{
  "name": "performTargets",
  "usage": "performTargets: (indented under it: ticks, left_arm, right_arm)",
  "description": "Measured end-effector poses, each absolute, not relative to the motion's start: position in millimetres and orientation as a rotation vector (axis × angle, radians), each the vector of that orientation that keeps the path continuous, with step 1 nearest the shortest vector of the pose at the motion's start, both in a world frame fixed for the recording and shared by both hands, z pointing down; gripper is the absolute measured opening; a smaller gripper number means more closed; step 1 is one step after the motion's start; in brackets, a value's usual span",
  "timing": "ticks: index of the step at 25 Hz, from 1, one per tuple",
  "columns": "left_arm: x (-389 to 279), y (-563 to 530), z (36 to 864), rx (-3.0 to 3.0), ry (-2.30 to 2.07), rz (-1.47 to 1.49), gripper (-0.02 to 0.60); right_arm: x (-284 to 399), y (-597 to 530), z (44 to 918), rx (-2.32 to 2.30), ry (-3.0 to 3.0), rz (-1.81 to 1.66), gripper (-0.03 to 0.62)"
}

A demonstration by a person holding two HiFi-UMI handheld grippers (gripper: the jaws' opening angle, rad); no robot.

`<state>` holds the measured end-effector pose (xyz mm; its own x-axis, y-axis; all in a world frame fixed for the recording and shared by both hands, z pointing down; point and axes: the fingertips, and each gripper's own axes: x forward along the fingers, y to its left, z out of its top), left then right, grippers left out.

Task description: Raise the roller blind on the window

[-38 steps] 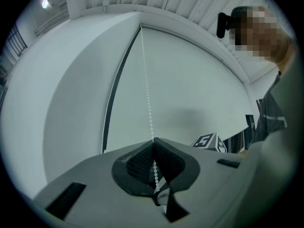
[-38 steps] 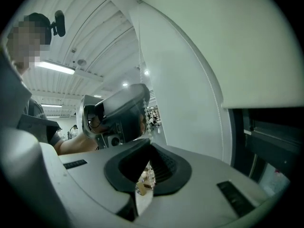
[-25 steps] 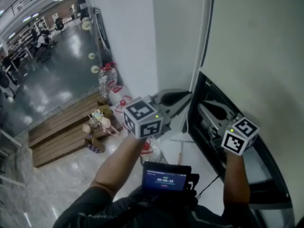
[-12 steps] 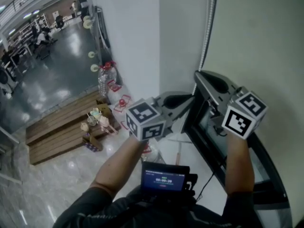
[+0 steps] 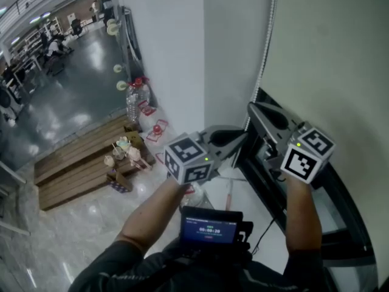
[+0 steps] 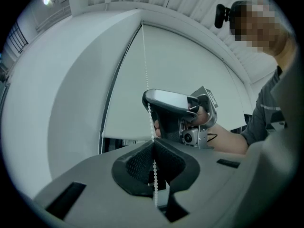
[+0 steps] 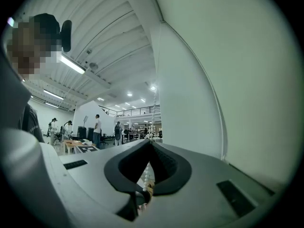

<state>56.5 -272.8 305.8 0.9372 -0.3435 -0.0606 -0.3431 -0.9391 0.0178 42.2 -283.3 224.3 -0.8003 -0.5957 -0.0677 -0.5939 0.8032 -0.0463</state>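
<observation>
Roller blind point(image 5: 328, 53): a pale sheet let down over most of the window. Its bottom edge slants across the head view.
Window point(image 5: 270, 187): black frame and dark glass, showing as a strip just under the roller blind's bottom edge.
Bead chain point(image 5: 267, 35): white, hanging just beside the roller blind's left edge. It runs from above down to both grippers.
Left hand-held gripper point(image 6: 153, 142): jaws closed on the bead chain, which passes between the pads and trails out beneath them. It is near the roller blind's lower left corner and is the lower of the two on the chain.
Right hand-held gripper point(image 7: 149, 142): jaws closing to a pinch, with the pads pressed together on the bead chain. It is close to the roller blind's left edge, above the other gripper, with its tip pointing up along that edge.
Same strand or two: cannot tell.
Wall point(image 5: 164, 53): white, meeting the roller blind on its left side.
Screen point(image 5: 209, 230): a small lit device at the person's chest, below the roller blind and between the two forearms.
Wooden pallets point(image 5: 79, 169): on the floor, well to the left of the roller blind, beyond the wall.
Bottle point(image 5: 135, 102): clear, standing on the floor by the wall's foot, well apart from the roller blind.
People point(image 7: 97, 129): standing in the hall, far to the left of the roller blind.
</observation>
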Motion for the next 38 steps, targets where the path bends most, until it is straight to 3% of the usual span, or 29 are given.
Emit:
performTargets:
  ticks: [13, 16, 21, 28, 38]
  left_arm:
    - [51, -279, 354, 2.997, -0.589, 0.057, 0.006]
    - [29, -286, 338, 2.964, -0.670, 0.012, 0.042]
    - [2, -293, 274, 2.990, -0.766, -0.179, 0.044]
    - [40, -284, 200, 3.155, -0.658, -0.192, 0.046]
    - [61, -284, 200, 3.190, -0.639, -0.180, 0.008]
  right_arm:
    - [48, -289, 276, -0.982, 2.926, -0.164, 0.003]
    - [49, -289, 276, -0.975, 2.923, -0.159, 0.003]
    - [45, -286, 277, -0.947, 2.926, -0.160, 0.003]
    - [36, -280, 275, -0.912, 2.937, -0.142, 0.003]
    - [42, -276, 277, -0.913, 2.917, -0.161, 0.004]
